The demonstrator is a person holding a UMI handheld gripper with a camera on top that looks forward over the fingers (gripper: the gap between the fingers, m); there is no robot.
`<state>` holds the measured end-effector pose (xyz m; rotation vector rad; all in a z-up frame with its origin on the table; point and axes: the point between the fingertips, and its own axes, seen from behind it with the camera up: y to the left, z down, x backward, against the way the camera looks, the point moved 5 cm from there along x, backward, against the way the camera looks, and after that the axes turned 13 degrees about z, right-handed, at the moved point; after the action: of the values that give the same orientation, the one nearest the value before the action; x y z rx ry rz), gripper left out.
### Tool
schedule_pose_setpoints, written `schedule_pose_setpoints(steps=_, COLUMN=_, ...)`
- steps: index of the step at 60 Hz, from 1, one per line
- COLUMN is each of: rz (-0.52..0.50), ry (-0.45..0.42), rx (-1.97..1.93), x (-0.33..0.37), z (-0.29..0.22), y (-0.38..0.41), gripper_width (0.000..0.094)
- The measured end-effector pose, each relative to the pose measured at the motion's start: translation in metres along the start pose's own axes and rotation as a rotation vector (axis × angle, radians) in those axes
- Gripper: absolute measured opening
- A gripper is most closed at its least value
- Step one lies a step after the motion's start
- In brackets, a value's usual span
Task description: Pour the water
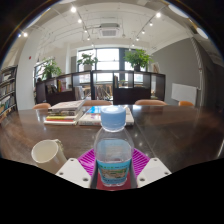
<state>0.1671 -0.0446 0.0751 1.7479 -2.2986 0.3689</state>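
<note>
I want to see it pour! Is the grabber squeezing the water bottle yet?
Touching. In the gripper view the water bottle stands between the gripper fingers, and the pink pads sit right against both its sides with no gap showing.

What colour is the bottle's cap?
Pale blue; the cap tops the bottle between the claw's fingers, gripper view.

The bottle (pixel 113 155) label's print is unreadable
</note>
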Motion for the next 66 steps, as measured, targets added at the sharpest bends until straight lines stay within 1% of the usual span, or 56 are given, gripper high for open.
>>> schedule_pose_setpoints(steps=1, rz=0.001, ry=0.012, rx=-0.001, x=0.001, z=0.001, y=0.0, gripper_width=0.0472)
schedule_pose_setpoints(steps=3, rz=-0.001, ry=0.04, rx=-0.003, x=-0.002, z=0.006, y=0.002, gripper_width=0.0523)
schedule_pose_setpoints(steps=7, rz=0.009, ry=0.089, rx=-0.037, x=0.008, z=0.011, y=-0.001, gripper_width=0.071)
schedule_pose_setpoints(steps=8, rz=0.015, ry=0.101, rx=-0.044, x=0.016, z=0.012, y=-0.005, gripper_width=0.0769)
schedule_pose_setpoints(steps=9, rz=0.022, ry=0.112, rx=-0.051, x=0.017, z=0.015, y=-0.004, gripper_width=0.0797)
schedule_pose_setpoints(steps=11, rz=0.032, ry=0.126, rx=-0.055, x=0.026, z=0.018, y=-0.007, gripper_width=0.0811)
schedule_pose_setpoints(steps=15, rz=0.054, ry=0.158, rx=-0.035, x=0.048, z=0.031, y=-0.011, gripper_width=0.0796)
schedule_pose_setpoints(steps=22, rz=0.106, ry=0.268, rx=0.026, x=0.092, z=0.061, y=-0.01, gripper_width=0.0816)
schedule_pose_setpoints(steps=26, rz=0.104, ry=0.327, rx=0.048, x=0.123, z=0.075, y=-0.003, gripper_width=0.0831)
schedule_pose_setpoints(steps=31, rz=0.084, ry=0.365, rx=0.041, x=0.159, z=0.073, y=0.018, gripper_width=0.0828)
schedule_pose_setpoints(steps=37, rz=0.056, ry=0.348, rx=0.039, x=0.189, z=0.051, y=0.046, gripper_width=0.084)
schedule_pose_setpoints(steps=46, rz=0.001, ry=0.309, rx=0.034, x=0.228, z=-0.006, y=0.081, gripper_width=0.0847)
schedule_pose_setpoints(steps=61, rz=0.004, ry=0.167, rx=0.066, x=0.263, z=-0.083, y=0.102, gripper_width=0.0848)
schedule_pose_setpoints(steps=66, rz=-0.002, ry=0.148, rx=0.057, x=0.271, z=-0.097, y=0.107, gripper_width=0.085)
